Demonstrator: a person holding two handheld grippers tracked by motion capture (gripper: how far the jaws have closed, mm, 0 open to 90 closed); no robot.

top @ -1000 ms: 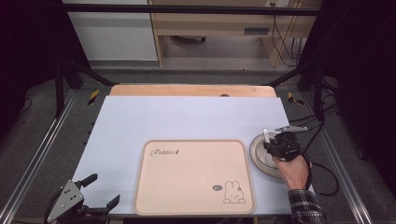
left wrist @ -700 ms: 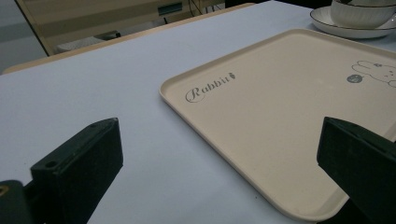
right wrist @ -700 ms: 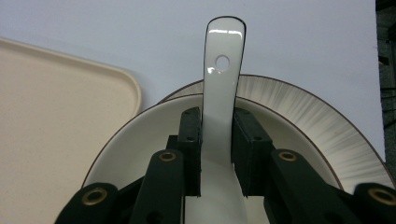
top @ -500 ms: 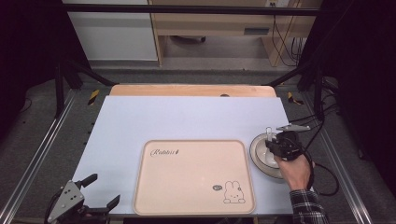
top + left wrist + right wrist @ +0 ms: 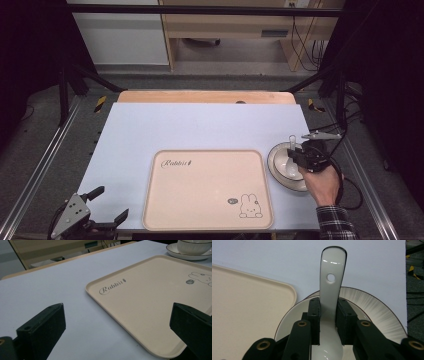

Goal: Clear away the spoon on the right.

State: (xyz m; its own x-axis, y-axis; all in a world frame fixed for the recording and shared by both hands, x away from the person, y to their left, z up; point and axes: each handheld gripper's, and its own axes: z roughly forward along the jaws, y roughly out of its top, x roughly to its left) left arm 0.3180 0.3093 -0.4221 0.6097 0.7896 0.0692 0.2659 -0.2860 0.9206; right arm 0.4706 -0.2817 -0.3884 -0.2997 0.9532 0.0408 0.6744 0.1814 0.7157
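High view, right side: the right gripper [image 5: 299,153] sits over the bowl [image 5: 287,165], which stands in a plate [image 5: 278,176] on the table [image 5: 200,130], just beside the right edge of the tray [image 5: 208,188]. A white spoon [image 5: 292,142] sticks up past the gripper's front.
High view, left side: the left gripper [image 5: 111,205] rests at the near left corner, apart from the tray, jaws wide with nothing between them.
Left gripper view: the tray [image 5: 150,302] lies bare ahead, and the bowl [image 5: 193,246] and plate [image 5: 186,255] show at the far corner.
Right gripper view, grip: the jaws have just closed further and now clamp the spoon [image 5: 331,287] by its handle, low down near the scoop.
Right gripper view, spoon: the handle points away from the gripper, above the bowl [image 5: 292,320] and plate [image 5: 374,307].
Advice, lift: as I judge it, raise the spoon straight up until the scoop clears the bowl's rim, so the bowl isn't dragged.
Advice, grip: glazed china is slippery, so keep the squeeze firm and the handle level.
Advice, carry: move slowly toward the tray, and set the scoop down first.
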